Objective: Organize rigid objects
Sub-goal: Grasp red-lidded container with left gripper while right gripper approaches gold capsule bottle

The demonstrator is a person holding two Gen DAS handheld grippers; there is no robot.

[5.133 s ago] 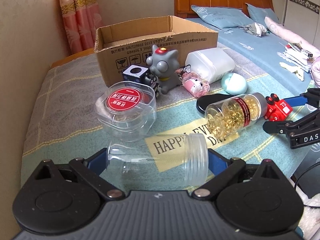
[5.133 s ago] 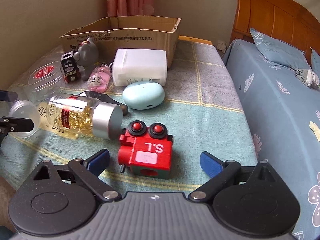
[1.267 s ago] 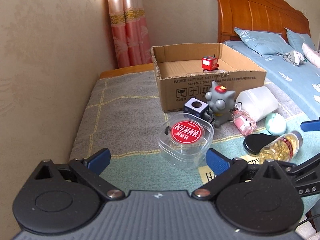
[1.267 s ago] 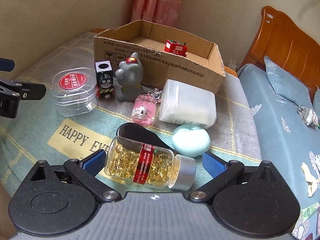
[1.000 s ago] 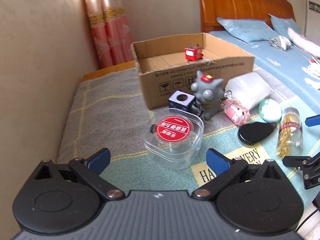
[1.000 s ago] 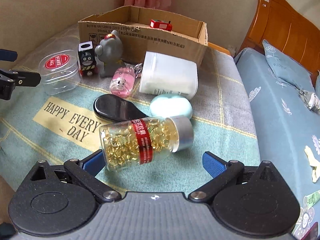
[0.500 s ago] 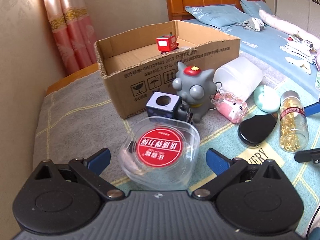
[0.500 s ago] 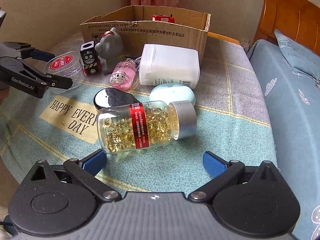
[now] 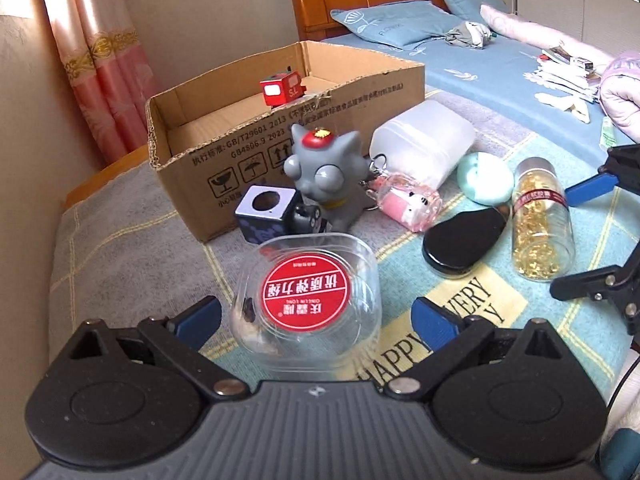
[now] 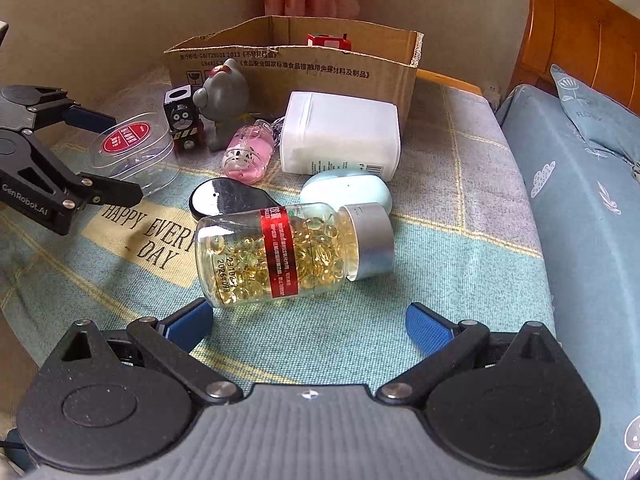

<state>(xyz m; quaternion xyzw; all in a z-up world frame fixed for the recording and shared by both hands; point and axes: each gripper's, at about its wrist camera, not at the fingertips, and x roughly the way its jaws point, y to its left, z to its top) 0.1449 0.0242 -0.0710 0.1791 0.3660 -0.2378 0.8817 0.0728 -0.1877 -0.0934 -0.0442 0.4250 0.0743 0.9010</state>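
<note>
- Bed [image 10: 592, 200] with a blue floral sheet lies at the right; a checked blanket [image 9: 120, 240] covers the surface that carries all the items.
- Cardboard box [image 9: 320, 92] stands open at the far side of the blanket, with a red toy train [image 9: 281, 89] inside it.
- White plastic jar [image 10: 340, 138] lies on its side just in front of the box.
- Left claw [image 9: 316, 318] is spread wide, its blue fingertips [image 9: 198, 316] flanking a clear plastic tub [image 9: 308, 300] with a red round label; whether the pads touch the tub cannot be told.
- Right claw [image 10: 308, 322] is spread wide and holds nothing; it sits just short of a capsule bottle [image 10: 288, 254].
- Capsule bottle lies on its side, silver cap pointing right, touching a mint-green case [image 10: 346, 192].
- Grey cat figure [image 9: 324, 172] stands upright against the box front, beside a black cube toy [image 9: 266, 216].
- Black oval case [image 9: 464, 244] lies between the tub and the capsule bottle.
- Pink keychain [image 9: 404, 202] lies beside the white plastic jar.
</note>
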